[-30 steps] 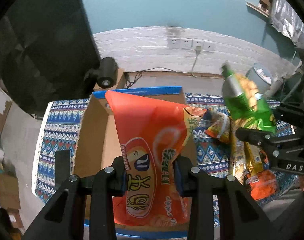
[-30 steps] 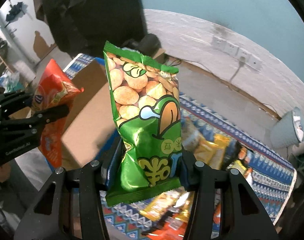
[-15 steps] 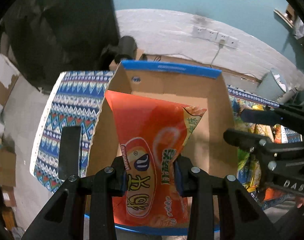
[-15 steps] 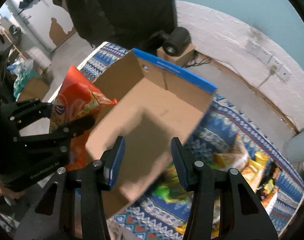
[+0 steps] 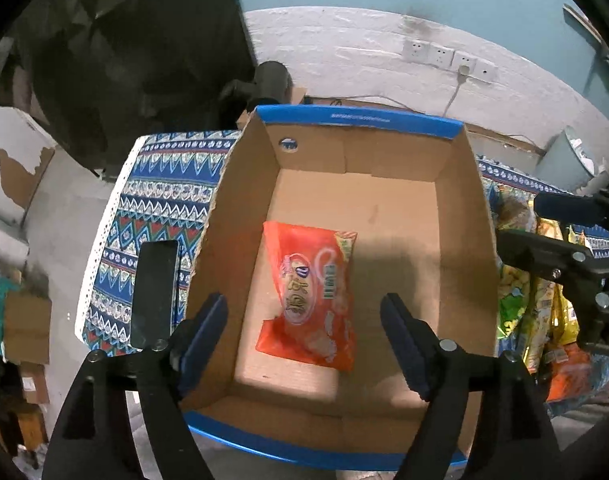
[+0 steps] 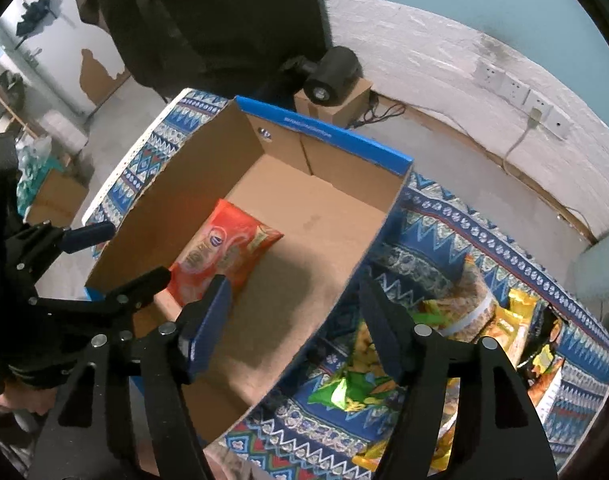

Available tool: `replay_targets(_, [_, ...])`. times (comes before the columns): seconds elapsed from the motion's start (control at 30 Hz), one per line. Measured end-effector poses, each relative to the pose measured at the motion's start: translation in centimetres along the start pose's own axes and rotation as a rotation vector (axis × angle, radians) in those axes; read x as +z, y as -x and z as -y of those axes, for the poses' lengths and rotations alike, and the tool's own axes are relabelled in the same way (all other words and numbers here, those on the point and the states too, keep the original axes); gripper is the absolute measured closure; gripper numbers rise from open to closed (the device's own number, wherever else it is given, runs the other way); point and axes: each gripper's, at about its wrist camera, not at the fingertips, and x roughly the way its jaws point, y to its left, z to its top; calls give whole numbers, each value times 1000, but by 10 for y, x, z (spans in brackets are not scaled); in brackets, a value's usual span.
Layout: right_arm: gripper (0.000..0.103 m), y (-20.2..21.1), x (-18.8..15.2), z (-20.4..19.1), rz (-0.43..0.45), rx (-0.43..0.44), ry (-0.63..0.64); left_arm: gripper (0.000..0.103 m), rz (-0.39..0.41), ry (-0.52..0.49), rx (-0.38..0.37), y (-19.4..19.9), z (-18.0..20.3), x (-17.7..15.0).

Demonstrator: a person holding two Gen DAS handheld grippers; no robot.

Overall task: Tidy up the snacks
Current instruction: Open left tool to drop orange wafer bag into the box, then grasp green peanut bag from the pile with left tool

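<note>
**Orange packet lies in the box, both grippers spreading with nothing in them**

From my left gripper [image 5: 304,340] I look straight down into the cardboard box [image 5: 456,208], brown inside with a blue rim. An orange snack bag [image 5: 310,296] lies flat on the box floor, left of the middle, and touches neither pad. Its print is blurred: I make out a blue oval logo, pale curved lettering I cannot read, and a barcode strip on the right side. White print runs along the far blue rim, too small to read. The left jaws are opening, wide apart, with only air between them above the bag.

My right gripper [image 6: 296,316] hangs over the box's near right wall; its jaws are opening too, and no item is between them. Below its right finger a green snack bag [image 6: 344,384] lies crumpled on the patterned tablecloth [image 6: 444,232] among yellow and orange packets [image 6: 504,320], whose labels are unreadable and partly hidden by the finger. In the left view those packets are cut off behind the box wall and the right gripper's frame. A dark flat rectangle [image 5: 154,292] rests on the cloth left of the box; I cannot tell what it is.
</note>
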Motion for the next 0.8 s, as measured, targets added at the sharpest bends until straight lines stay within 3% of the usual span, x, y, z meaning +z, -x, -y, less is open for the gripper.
replay_targets(0.53, [29,52,-29,65,63,-49,-104,23,33,-34,-165,29,60,10])
replay_targets(0.8, [28,74,-52,103,85,-80,-164,23,34,-97,-205,36,106,10])
